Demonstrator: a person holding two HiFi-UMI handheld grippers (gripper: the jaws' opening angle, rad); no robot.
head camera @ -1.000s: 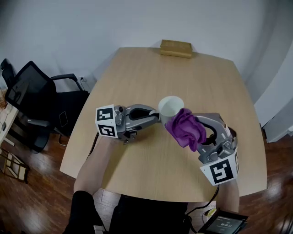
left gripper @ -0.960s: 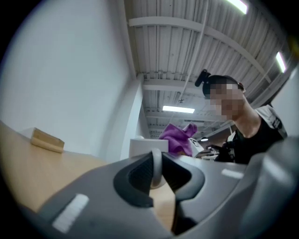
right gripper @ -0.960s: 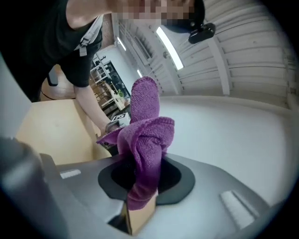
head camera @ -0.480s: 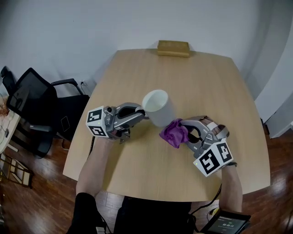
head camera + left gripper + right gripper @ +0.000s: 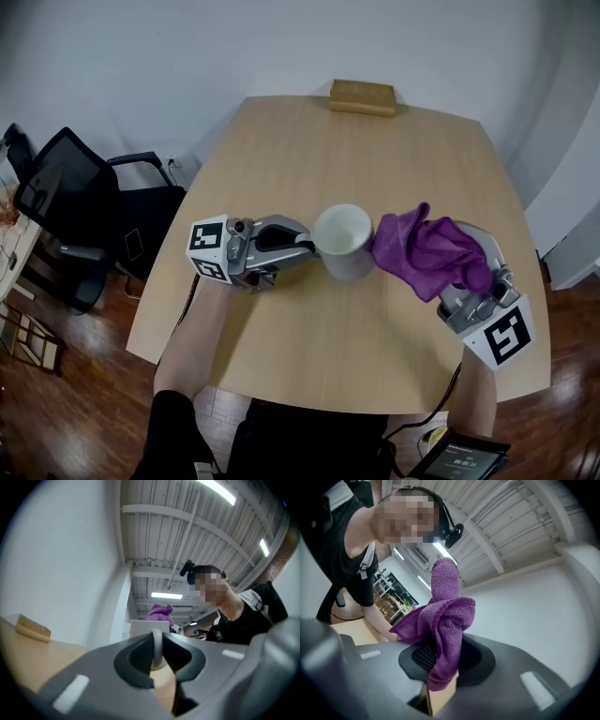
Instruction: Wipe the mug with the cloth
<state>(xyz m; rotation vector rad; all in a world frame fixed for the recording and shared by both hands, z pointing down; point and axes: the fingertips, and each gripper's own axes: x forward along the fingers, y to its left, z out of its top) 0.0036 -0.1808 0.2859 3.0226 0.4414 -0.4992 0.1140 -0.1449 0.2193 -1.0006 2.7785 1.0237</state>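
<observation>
Left gripper [image 5: 307, 246] fingers [image 5: 281, 231] grip the tilted white mug [image 5: 345, 242]; right gripper [image 5: 440, 667] fingers pinch purple cloth [image 5: 427, 253]

The left gripper [image 5: 312, 246] is held to the left of the mug [image 5: 344, 239] and pointed at it roughly level, with its jaws closed on a thin white part of the mug's side. The right gripper [image 5: 448, 270] is held just right of the mug, with its jaws clamped on a purple cloth [image 5: 427, 248] that is bunched over them. Whether the cloth touches the mug cannot be told. The left forearm [image 5: 192, 328] is stretched toward the mug behind its gripper, and the right forearm [image 5: 473, 398] is largely hidden behind its gripper's marker cube.
</observation>
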